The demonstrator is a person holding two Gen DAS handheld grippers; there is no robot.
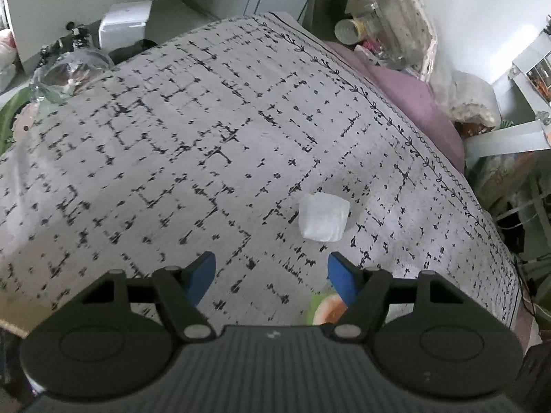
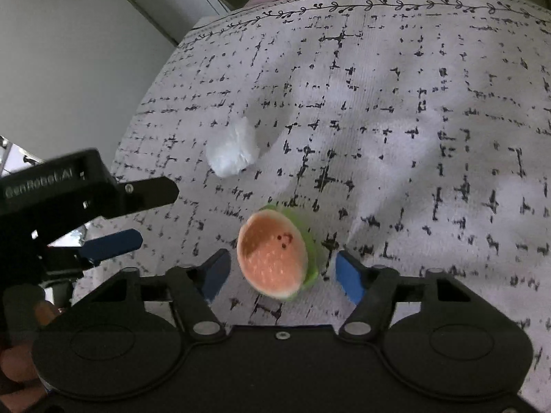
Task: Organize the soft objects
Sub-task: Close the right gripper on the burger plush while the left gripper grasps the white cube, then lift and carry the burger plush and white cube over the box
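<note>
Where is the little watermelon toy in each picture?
Left wrist view: only a bit of the watermelon toy peeks out low down, by the inner edge of the left gripper's right blue finger.
Right wrist view: it lies low in the middle, between the right gripper's open fingers.
Shared landmark: the white fluffy lump on the patterned cloth.

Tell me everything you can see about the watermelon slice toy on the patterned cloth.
The soft watermelon-slice toy looks like a squishy half-round piece: a salmon-pink face with small dark seed marks and pale speckles, ringed by a light green rind. It lies tilted on the grey cloth with black dashes, its pink face towards the camera, between the blue fingers of the right gripper, whose pads do not press on it. A white fluffy lump lies apart, farther off.
</note>
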